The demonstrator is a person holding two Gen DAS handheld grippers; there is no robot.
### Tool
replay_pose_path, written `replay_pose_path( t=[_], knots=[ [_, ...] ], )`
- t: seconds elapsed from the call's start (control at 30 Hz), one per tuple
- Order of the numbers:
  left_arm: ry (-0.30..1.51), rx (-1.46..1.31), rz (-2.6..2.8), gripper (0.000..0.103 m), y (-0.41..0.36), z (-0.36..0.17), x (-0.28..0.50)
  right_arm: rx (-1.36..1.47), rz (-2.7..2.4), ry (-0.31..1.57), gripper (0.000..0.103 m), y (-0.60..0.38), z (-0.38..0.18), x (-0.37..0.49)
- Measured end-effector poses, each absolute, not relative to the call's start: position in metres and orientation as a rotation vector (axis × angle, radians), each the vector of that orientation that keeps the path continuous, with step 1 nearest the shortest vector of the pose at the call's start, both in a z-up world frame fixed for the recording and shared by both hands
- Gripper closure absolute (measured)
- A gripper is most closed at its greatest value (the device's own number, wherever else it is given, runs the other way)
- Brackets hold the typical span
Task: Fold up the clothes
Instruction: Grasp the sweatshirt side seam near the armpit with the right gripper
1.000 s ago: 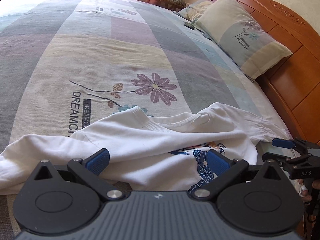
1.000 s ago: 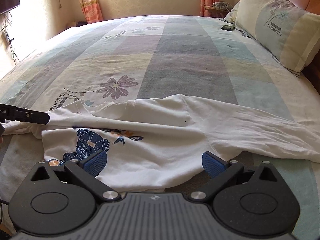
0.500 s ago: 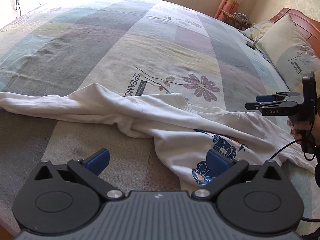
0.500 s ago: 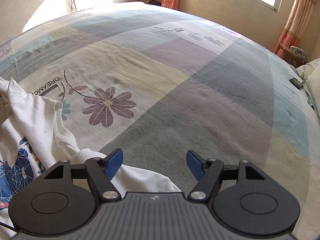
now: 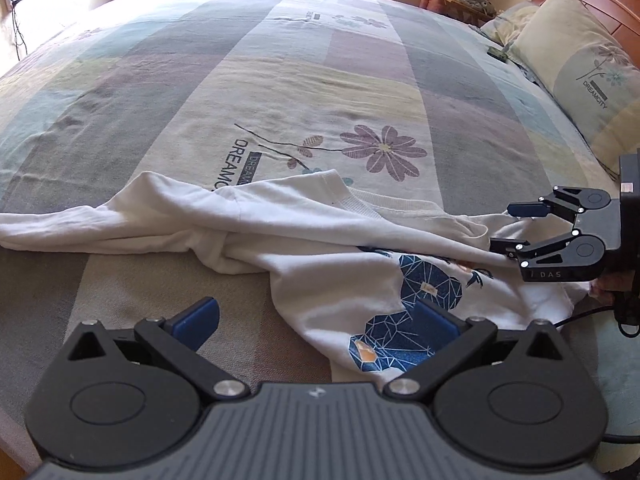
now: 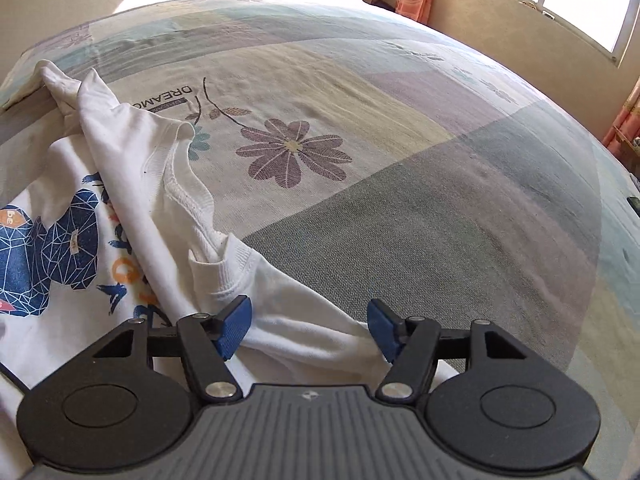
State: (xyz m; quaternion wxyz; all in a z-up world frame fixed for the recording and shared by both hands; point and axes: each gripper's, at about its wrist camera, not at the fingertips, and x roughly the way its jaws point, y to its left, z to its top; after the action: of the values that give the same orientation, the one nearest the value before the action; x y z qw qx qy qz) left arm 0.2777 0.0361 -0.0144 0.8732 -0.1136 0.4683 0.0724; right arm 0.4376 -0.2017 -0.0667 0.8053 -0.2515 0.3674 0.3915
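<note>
The bed (image 5: 304, 92), with its patchwork flowered cover, fills the room, and the white shirt (image 5: 320, 240) lies crumpled along its near edge, printed side up, one long sleeve trailing away toward the left. A second ago the shirt was spread wider across the cover; now it is bunched toward the middle, with the sleeve drawn over the chest and the blue print half hidden under a fold.

The right gripper (image 6: 310, 324) has swung round and dropped low over the collar end. Its fingers have just been closing from their widest and now stand partly spread, with a thick ridge of white cloth between them; the pads do not yet look pressed on it. The left gripper (image 5: 316, 316) hangs above the printed hem, fingers spread wide, one tip over the blue print, gripping nothing.

To my eye the folding has barely begun: both hands look to be lining up for a fresh hold so the shirt can be lifted and laid flat.
</note>
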Motion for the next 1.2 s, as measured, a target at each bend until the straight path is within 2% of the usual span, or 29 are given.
replay_pose_path(
  t=[0.13, 0.3, 0.37, 0.53, 0.67, 0.83, 0.9, 0.97, 1.03, 1.07, 1.2],
  knots=[
    [0.986, -0.207, 0.062, 0.001, 0.027, -0.021, 0.304, -0.495, 0.815, 0.813, 0.030, -0.213, -0.068, 0.430],
    [0.984, -0.177, -0.069, 0.001, 0.019, -0.030, 0.327, -0.482, 0.810, 0.821, 0.031, -0.215, -0.060, 0.429],
    [1.002, -0.185, -0.092, 0.001, 0.021, -0.038, 0.331, -0.481, 0.826, 0.804, 0.039, -0.211, -0.053, 0.435],
    [1.042, -0.231, -0.116, 0.001, 0.034, -0.056, 0.334, -0.395, 0.909, 0.799, 0.048, -0.199, -0.034, 0.467],
    [1.055, -0.261, -0.124, 0.001, 0.042, -0.066, 0.331, -0.440, 0.942, 0.874, 0.056, -0.184, -0.050, 0.488],
    [1.058, -0.279, -0.130, 0.001, 0.045, -0.074, 0.329, -0.591, 1.030, 0.901, 0.058, -0.175, -0.065, 0.464],
    [1.063, -0.266, -0.129, 0.001, 0.044, -0.075, 0.332, -0.611, 1.051, 0.910, 0.065, -0.173, -0.061, 0.458],
    [1.070, -0.247, -0.129, 0.001, 0.042, -0.074, 0.334, -0.653, 1.079, 0.911, 0.081, -0.171, -0.060, 0.450],
    [1.068, -0.244, -0.126, 0.001, 0.042, -0.072, 0.335, -0.671, 1.084, 0.913, 0.092, -0.168, -0.057, 0.445],
    [1.065, -0.246, -0.124, 0.001, 0.043, -0.071, 0.335, -0.682, 1.073, 0.902, 0.095, -0.167, -0.056, 0.444],
    [1.057, -0.263, -0.083, 0.001, 0.048, -0.061, 0.334, -0.676, 0.975, 0.830, 0.096, -0.167, -0.046, 0.456]
  ],
)
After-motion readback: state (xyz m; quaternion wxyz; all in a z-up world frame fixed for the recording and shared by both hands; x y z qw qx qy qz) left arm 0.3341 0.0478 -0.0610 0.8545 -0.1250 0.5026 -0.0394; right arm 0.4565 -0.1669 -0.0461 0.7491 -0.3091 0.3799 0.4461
